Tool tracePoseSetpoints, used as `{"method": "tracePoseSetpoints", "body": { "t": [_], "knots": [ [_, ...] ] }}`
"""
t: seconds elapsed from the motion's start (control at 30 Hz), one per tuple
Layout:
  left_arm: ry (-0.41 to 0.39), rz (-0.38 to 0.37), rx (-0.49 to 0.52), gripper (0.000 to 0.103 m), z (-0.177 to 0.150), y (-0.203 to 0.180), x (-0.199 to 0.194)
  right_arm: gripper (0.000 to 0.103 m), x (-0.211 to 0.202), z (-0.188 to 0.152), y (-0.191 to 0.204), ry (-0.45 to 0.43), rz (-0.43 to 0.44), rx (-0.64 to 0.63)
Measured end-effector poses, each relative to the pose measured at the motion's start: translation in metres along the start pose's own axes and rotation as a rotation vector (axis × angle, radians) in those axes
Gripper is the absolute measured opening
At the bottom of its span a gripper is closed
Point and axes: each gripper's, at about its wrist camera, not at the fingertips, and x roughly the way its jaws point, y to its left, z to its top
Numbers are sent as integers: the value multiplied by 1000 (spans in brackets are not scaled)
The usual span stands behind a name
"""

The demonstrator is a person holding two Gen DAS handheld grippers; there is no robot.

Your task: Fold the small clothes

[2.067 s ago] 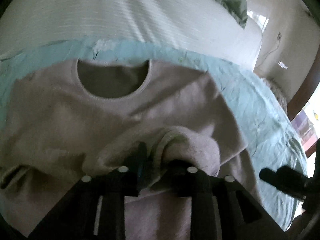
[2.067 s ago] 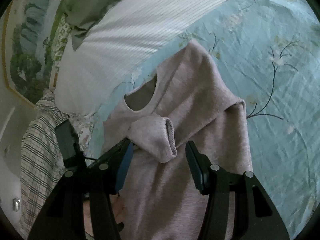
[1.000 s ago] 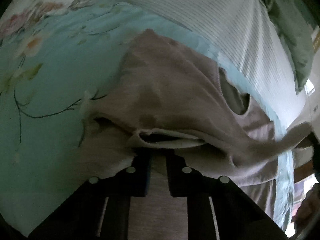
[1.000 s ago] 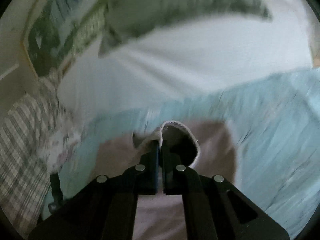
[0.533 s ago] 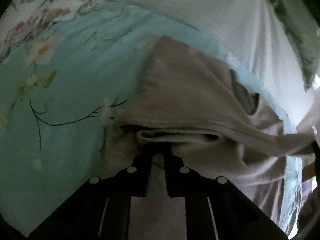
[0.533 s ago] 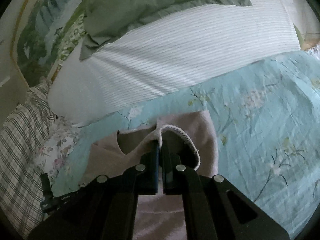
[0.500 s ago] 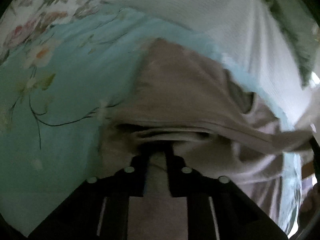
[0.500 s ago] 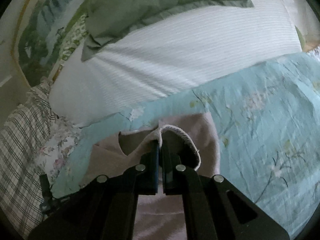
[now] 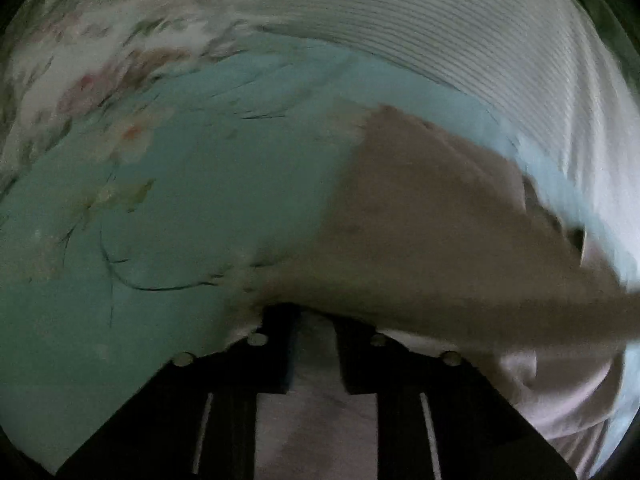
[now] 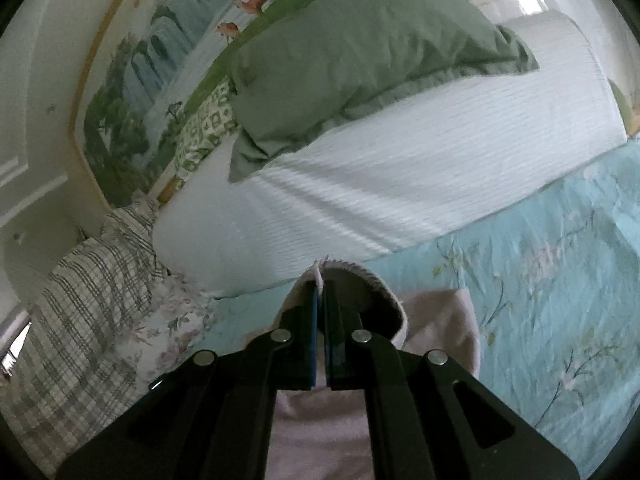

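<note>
Fold unfinished — right gripper point(image 10: 320, 300) jaws pinching pale pink knit sweater point(image 10: 436, 320) cuff at 12 o'clock; left gripper point(image 9: 314, 320) jaws pinching its edge.

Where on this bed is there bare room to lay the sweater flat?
Bare blue floral sheet lies right of the pink sweater, below the white striped pillow. More sheet shows left of it. The head end is crowded: green pillow, plaid cloth.
</note>
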Motion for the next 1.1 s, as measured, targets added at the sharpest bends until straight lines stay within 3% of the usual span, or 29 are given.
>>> {"method": "tracePoseSetpoints", "body": {
  "t": [0.07, 0.13, 0.27, 0.33, 0.43, 0.5, 0.73, 0.8, 0.87, 0.97, 1.07, 1.1],
  "knots": [
    [32, -37, -28, 8, -1, 15, 2, 3, 5, -7, -4, 21, -14, 2],
    [23, -11, -2, 8, -4, 19, -3, 3, 11, -14, -9, 39, -17, 20],
    [12, 25, 86, 19, -7, 10, -6, 3, 20, -12, -15, 55, -32, 27],
    [23, 53, 102, 20, -4, 6, 1, 3, 23, -1, -14, 42, -40, 9],
    [22, 34, 94, 20, -2, 10, 0, 3, 10, 12, -11, -15, -33, -48],
    [11, 30, 127, 21, -7, 8, -2, 3, 6, 4, -17, 6, -18, -58],
    [31, -55, 107, 24, -11, 24, -1, 3, 18, -92, -55, 316, -207, -207],
    [49, -80, 113, 24, -11, 28, -3, 4, 18, -112, -70, 412, -244, -179],
    [66, -101, 126, 24, -10, 31, -4, 4, 13, -118, -80, 451, -246, -130],
    [91, -123, 151, 24, -12, 38, -9, 5, -3, -112, -81, 422, -230, -97],
    [84, -136, 156, 38, -13, 49, -26, 5, -11, -96, -74, 365, -208, -98],
    [77, -158, 150, 39, -13, 52, -30, 5, -10, -89, -73, 346, -193, -86]
  ]
}}
